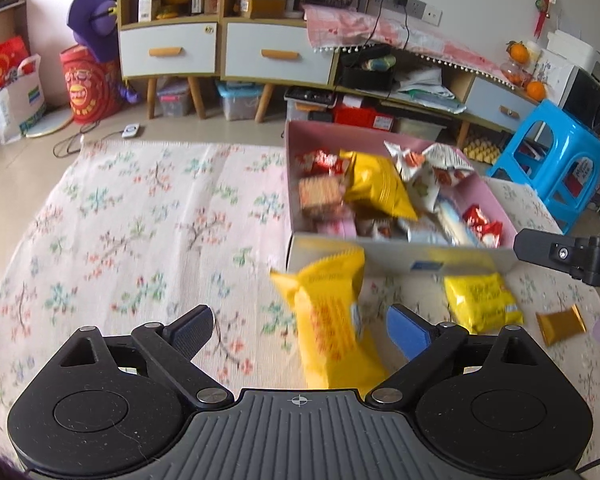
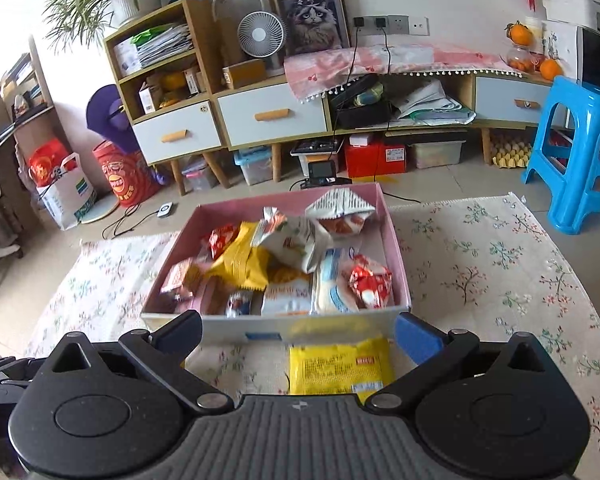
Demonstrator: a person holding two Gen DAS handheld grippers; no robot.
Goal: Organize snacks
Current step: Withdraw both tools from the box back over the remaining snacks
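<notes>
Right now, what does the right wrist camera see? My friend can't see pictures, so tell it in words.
An open claw hangs over a flat yellow snack packet lying on a flowery cloth, touching nothing. Just past the packet sits a pink box piled with snacks, with shelves, a fan and a blue stool farther back.

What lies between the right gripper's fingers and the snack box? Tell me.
In the right wrist view, a flat yellow packet lies on the floral cloth, between the open right gripper and the near wall of the pink box.
</notes>
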